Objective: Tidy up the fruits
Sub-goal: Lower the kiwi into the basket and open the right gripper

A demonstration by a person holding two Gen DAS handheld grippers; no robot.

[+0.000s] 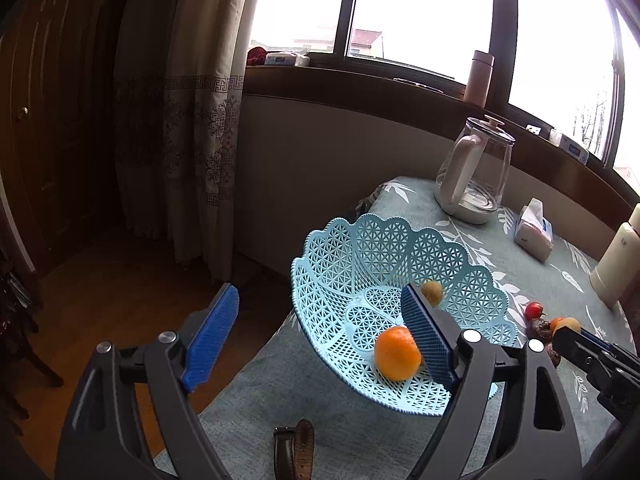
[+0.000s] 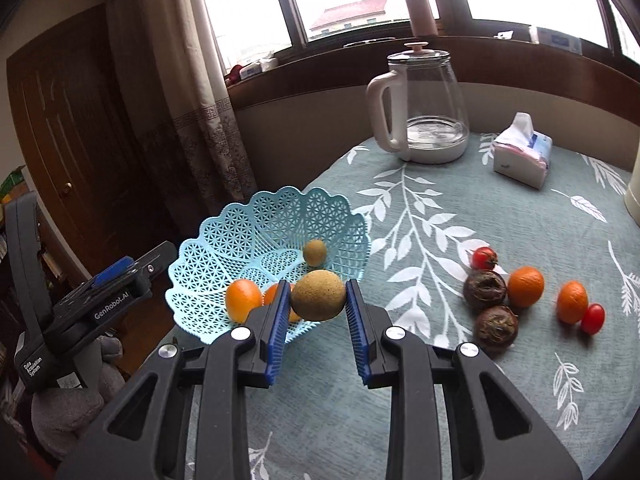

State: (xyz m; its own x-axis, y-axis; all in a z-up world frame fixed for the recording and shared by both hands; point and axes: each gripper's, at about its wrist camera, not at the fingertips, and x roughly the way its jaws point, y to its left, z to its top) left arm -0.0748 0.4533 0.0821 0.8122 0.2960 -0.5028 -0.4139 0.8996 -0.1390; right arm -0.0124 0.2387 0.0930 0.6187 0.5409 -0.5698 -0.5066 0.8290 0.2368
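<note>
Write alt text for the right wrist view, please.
A handheld gripper holds a round tan fruit at the near edge of a pale blue basket holding some fruit. More fruit lies on the leaf-print tablecloth, a kettle behind.

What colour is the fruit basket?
Light blue basket, lattice-patterned; clearest in the right wrist view.

Oranges [image 2: 525, 286] four; tomatoes [image 2: 484, 258] two; basket [image 2: 256, 216] one.

left tool [image 1: 324, 332] spread wide, right tool [image 2: 318, 312] clamped on something
</note>
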